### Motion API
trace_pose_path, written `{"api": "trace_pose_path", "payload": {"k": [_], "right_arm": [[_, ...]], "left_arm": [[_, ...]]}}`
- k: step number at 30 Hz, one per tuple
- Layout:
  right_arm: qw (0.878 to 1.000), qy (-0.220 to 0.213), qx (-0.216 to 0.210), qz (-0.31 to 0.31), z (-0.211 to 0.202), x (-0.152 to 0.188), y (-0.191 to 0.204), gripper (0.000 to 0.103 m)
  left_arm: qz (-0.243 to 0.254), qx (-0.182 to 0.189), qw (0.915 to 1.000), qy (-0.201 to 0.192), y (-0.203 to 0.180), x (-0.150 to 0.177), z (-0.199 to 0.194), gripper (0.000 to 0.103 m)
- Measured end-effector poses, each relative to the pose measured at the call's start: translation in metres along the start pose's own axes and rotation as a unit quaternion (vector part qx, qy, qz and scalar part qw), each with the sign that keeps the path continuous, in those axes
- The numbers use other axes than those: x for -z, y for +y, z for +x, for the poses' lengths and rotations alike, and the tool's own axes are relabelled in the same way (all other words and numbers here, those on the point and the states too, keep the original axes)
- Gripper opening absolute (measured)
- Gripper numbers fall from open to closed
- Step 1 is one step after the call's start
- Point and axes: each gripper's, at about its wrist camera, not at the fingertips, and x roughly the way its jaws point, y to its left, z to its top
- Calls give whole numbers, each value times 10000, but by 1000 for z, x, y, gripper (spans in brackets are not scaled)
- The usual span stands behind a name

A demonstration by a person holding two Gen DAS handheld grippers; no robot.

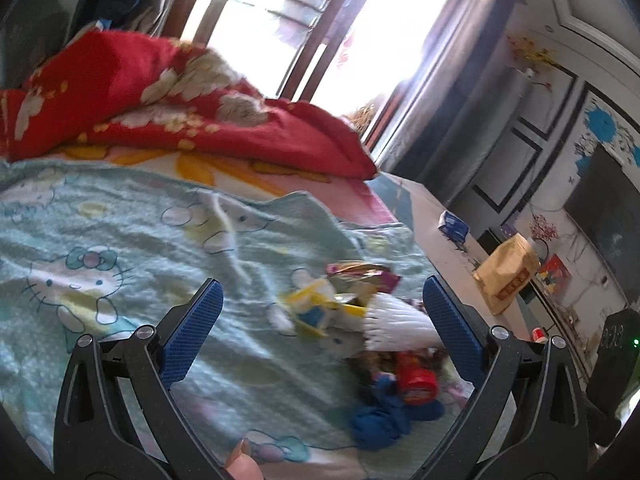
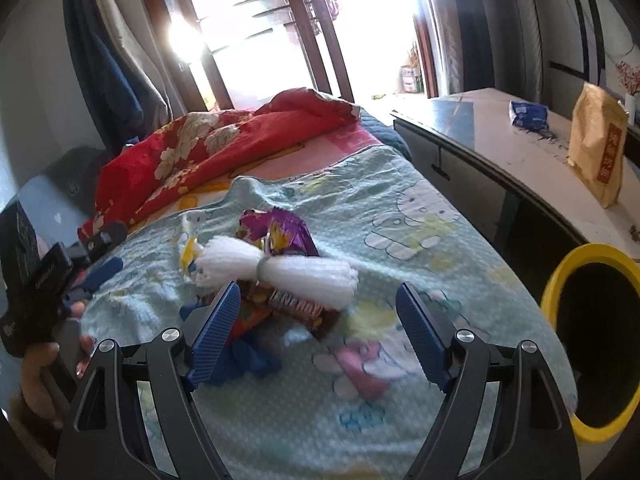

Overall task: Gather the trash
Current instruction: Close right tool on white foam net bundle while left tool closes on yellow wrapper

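Both jaws are seen spread wide with nothing held between them: the left gripper (image 1: 322, 312) and the right gripper (image 2: 318, 312) are each poised over a bed covered by a pale green cartoon-cat blanket (image 2: 400, 208). A small heap of trash is found on that blanket, made up of a white bundle of stringy plastic tied at the middle (image 2: 280, 268), a crumpled purple foil snack wrapper (image 2: 280, 230), a yellow and white wrapper (image 1: 316, 308), a red snack packet (image 1: 416, 384) and a blue crumpled cloth-like piece (image 1: 384, 420). A red floral quilt (image 2: 208, 148) is bunched at the far end of the bed, before a bright window with brown frames (image 2: 256, 32). Beside the bed a long white table (image 2: 492, 136) is seen, carrying a tan paper bag (image 2: 598, 152) and a blue tissue pack (image 2: 528, 114). A yellow-rimmed round bin (image 2: 592, 340) stands between bed and table. The person's left hand (image 2: 40, 368) is visible on the other tool's handle.
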Motion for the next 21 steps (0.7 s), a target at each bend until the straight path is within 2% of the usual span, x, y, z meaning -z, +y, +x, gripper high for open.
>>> {"api": "trace_pose_path", "payload": {"k": [3,7,13,16,17,20,21], "right_arm": [[9993,204,-48,299,18,-7,-13,69],[9983,362,-112,435,34,-11,-21,66],[9946,674,-542,580,57,-9,-24,60],[9919,768,-834,571,61,-6,-21,45],[9917,773,-890,523,60,-5,-18,35],[9917,721,-985,393,55,-2,-13,13],[9925,697,-951,336,52,-1,-11,12]], "left_arm": [[-196,16,9996,182,13,-3,14,92],[-348,126,9983,460,23,-5,36,92],[-472,315,9949,837,26,-5,66,89],[-390,351,9937,994,22,-2,80,85],[-404,382,9929,1052,22,0,84,82],[-422,426,9917,1140,19,3,91,68],[-389,435,9916,1152,17,5,92,60]]}}
